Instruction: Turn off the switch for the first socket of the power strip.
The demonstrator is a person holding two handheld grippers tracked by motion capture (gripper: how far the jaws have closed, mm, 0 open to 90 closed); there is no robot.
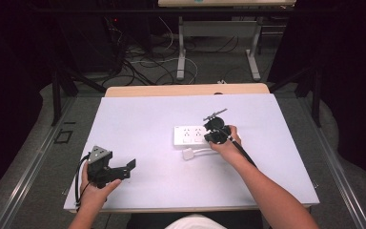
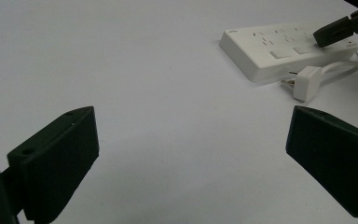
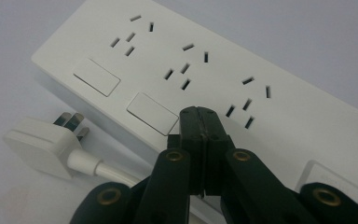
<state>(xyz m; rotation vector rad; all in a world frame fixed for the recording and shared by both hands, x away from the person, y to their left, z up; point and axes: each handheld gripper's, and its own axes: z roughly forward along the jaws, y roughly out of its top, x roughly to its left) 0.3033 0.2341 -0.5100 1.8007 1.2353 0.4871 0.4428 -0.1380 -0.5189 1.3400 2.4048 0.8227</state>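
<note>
A white power strip (image 1: pixel 189 135) (image 2: pixel 279 49) (image 3: pixel 205 74) lies near the middle of the white table, with three switch buttons along its near side. Its white plug (image 1: pixel 188 154) (image 2: pixel 306 82) (image 3: pixel 39 146) and short cable rest just in front of it. My right gripper (image 1: pixel 213 134) (image 3: pixel 200 116) is shut, nothing between its jaws; its tips rest on the strip by the middle switch (image 3: pixel 152 113). That gripper's tip (image 2: pixel 334 31) appears over the strip in the left gripper view. My left gripper (image 1: pixel 132 168) (image 2: pixel 191 158) stands open at the table's front left, pointing toward the strip, holding nothing.
The white table top (image 1: pixel 143 119) has a wooden edge at the back. Beyond it are cables on the floor and the legs of another table (image 1: pixel 181 52). Dark frame bars stand at both sides.
</note>
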